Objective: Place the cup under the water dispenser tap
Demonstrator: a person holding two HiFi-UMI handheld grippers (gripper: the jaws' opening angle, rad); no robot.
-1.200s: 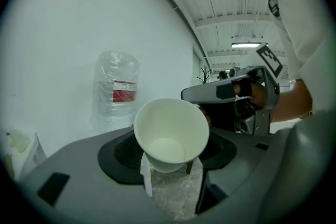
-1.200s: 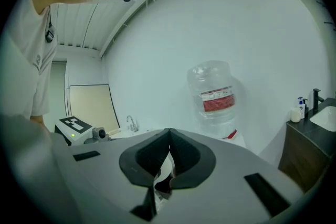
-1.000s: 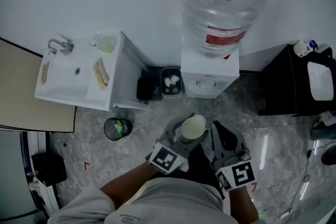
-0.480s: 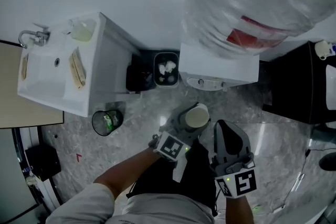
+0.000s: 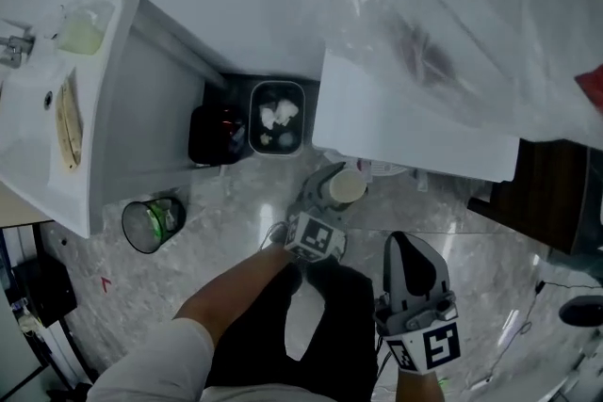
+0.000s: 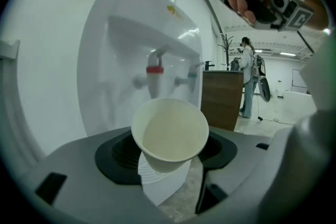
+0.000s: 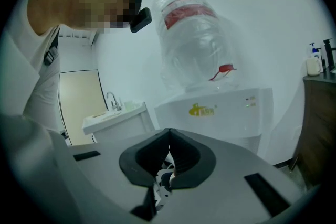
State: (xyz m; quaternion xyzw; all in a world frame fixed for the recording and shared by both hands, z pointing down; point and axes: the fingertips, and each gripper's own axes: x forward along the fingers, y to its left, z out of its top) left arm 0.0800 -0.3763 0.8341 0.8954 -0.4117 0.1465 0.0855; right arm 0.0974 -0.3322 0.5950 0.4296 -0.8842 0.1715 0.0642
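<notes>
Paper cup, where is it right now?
In the head view the paper cup sits mid-frame, held by the left gripper, at the front edge of the water dispenser; the left gripper view shows it just short of the red tap.

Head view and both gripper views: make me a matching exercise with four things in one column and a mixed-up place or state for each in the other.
Things
1. paper cup
2. right gripper
3. rectangular bin
4. round bin

Places or states
A. jaws together, nothing between them
B. on the floor by the sink cabinet, something green inside
C. gripped in the left gripper, in front of the dispenser's taps
D. by the wall beside the water dispenser, white scraps inside

Pairs: 1-C, 2-A, 3-D, 4-B
</notes>
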